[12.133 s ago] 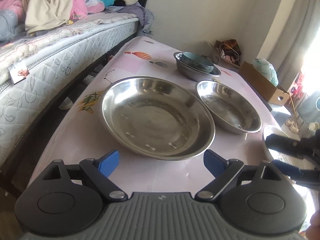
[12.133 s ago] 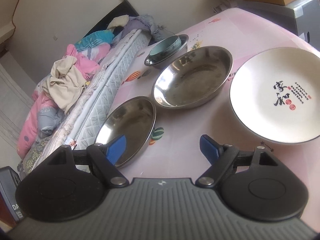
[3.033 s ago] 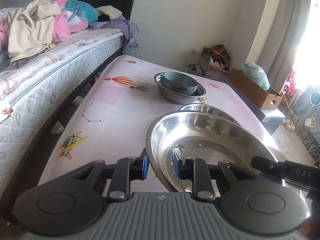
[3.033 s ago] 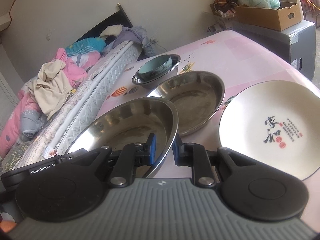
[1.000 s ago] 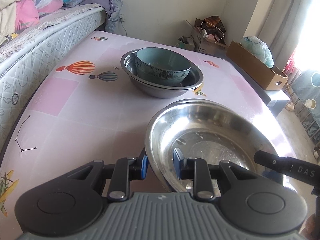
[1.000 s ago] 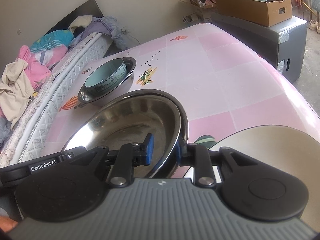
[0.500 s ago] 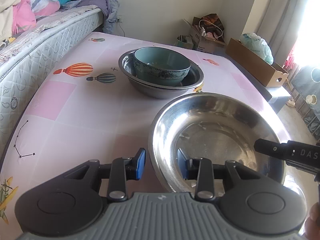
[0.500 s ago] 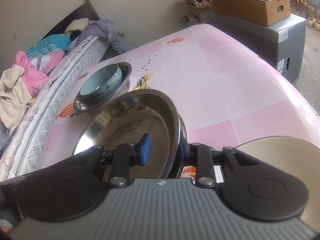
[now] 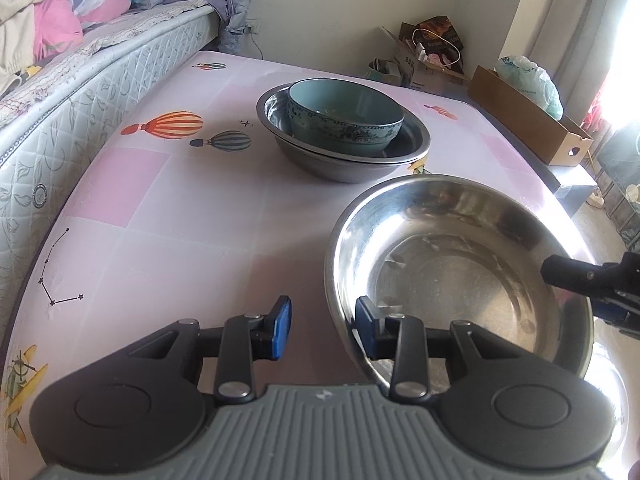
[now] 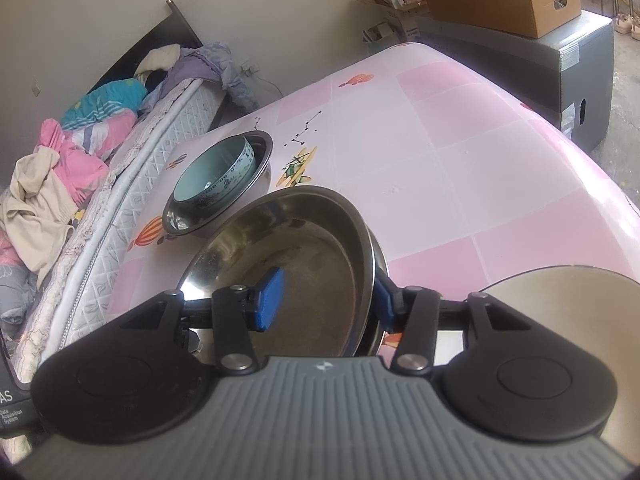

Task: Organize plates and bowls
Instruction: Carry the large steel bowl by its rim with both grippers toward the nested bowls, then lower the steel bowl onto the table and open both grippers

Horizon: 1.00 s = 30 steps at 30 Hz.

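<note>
A large steel plate (image 9: 460, 272) rests nested on a second steel bowl on the pink table (image 9: 180, 216); it also shows in the right wrist view (image 10: 304, 264), with the lower bowl's rim (image 10: 379, 258) just under it. My left gripper (image 9: 322, 326) is open, its fingers astride the plate's near rim without gripping. My right gripper (image 10: 326, 300) is open too, astride the opposite rim. A blue ceramic bowl (image 9: 344, 114) sits inside a smaller steel bowl (image 9: 344, 160) farther back. A white plate (image 10: 560, 300) lies to the right.
A bed (image 9: 80, 64) with piled clothes runs along the table's left side. A cardboard box (image 9: 528, 120) and bags stand past the far right edge. A grey cabinet (image 10: 560, 56) stands beyond the table's end.
Both grippers have opened and let go of the large steel plate, which now rests on the other steel bowl. The left gripper has drawn slightly left.
</note>
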{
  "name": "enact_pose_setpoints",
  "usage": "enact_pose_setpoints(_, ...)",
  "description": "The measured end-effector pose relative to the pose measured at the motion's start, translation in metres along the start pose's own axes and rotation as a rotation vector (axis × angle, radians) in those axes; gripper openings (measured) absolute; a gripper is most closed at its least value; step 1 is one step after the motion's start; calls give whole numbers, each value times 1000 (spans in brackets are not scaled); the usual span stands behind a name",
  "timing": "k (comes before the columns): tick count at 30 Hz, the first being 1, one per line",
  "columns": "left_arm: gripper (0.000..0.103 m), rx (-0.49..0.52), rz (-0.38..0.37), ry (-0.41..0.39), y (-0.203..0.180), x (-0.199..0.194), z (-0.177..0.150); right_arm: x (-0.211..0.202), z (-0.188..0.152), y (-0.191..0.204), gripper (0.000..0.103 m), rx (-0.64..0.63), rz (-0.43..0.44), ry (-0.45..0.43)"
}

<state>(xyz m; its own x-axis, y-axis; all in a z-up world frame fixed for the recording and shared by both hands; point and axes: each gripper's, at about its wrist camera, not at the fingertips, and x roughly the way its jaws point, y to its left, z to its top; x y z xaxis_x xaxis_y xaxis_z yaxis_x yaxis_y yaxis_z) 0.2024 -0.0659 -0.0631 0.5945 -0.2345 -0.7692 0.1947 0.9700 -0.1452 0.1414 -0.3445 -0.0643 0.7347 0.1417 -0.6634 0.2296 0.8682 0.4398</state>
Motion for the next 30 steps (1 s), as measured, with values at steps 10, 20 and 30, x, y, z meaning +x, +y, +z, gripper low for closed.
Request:
enact_pose_setpoints(10,36,-22,-23,2,4,-3,-1,-23,7,6,66,-46,-58,-58)
enact_pose_setpoints(20,63,-7,-42,-39,-2,-25,-7,-39,4,-7,70,-23,-69,-100)
enact_pose_setpoints(30,84,25,-53,-78,-20,-63,-24,-72,-15,-22,81,-11,-76,-119)
